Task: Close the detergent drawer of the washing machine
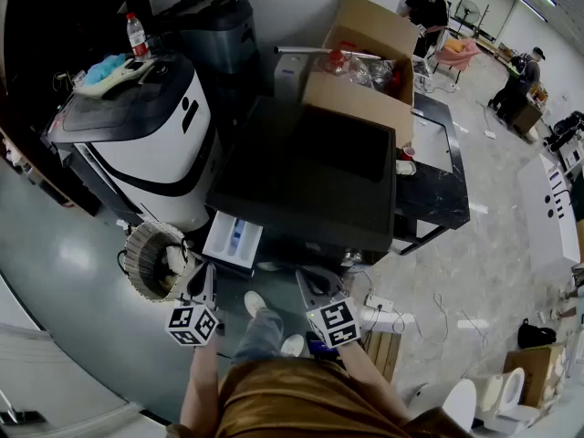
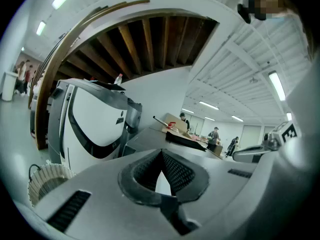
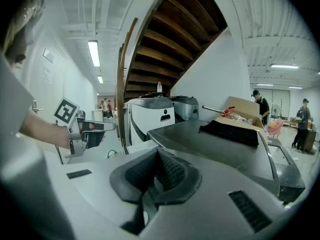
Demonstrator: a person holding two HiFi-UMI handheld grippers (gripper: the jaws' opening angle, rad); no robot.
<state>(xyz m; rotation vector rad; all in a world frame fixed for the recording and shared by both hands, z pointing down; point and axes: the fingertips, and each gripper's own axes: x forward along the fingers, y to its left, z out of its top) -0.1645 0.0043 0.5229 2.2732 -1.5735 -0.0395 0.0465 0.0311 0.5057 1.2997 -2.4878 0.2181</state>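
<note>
Nearest, the person's two arms reach forward, each holding a gripper with a marker cube. The left gripper [image 2: 161, 155] has its ridged pads pressed together at the tips, with nothing between them. The right gripper [image 3: 157, 154] is the same, its pads closed on each other and empty. Both point at the front of the washer [image 1: 310, 167], the left one to the left and the right one near the middle. Below them the person's shoes [image 1: 255, 303] rest on the grey floor.

Just beyond the left gripper is the drawer [image 1: 233, 238], pulled out from the washer's near left corner. It is a white tray with a blue part inside. The left gripper's tips are just beside its front edge; whether they touch cannot be told. Left of the drawer a round woven basket [image 1: 151, 263] sits on the floor. A power strip [image 1: 379, 304] lies on the floor near the right gripper.

The washer's dark, flat top stretches away past the drawer. Right of it is a low black table [image 1: 438, 185]. To its left is a white and black machine [image 1: 137, 135], with a bottle [image 1: 137, 35] on its far end. An open cardboard box [image 1: 360, 94] rests on the washer's far edge. Far right, two people [image 1: 427, 7] are in the open hall.
</note>
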